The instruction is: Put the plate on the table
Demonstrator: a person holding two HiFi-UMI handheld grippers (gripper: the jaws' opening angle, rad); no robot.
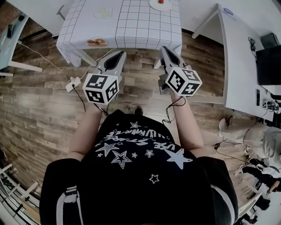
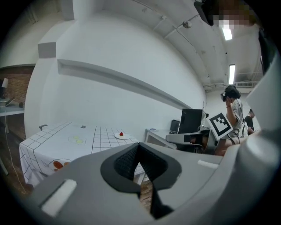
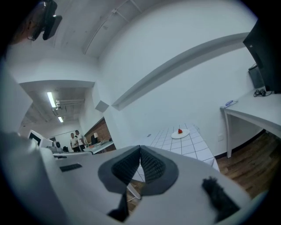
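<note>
Plates on the checked table [image 1: 140, 24] number three: red-topped plate [image 1: 160, 3], green-dotted plate [image 1: 103, 13], brown-food plate [image 1: 96, 42]. Two tools, left gripper [image 1: 118, 53] and right gripper [image 1: 165, 49], hang before it, jaws together, empty.

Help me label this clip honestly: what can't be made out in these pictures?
- The far plate, head view: cut off by the top edge.
- The food on the near plate, head view: too small to name.
- The near plate, left gripper view: partly hidden behind the left claw.
</note>
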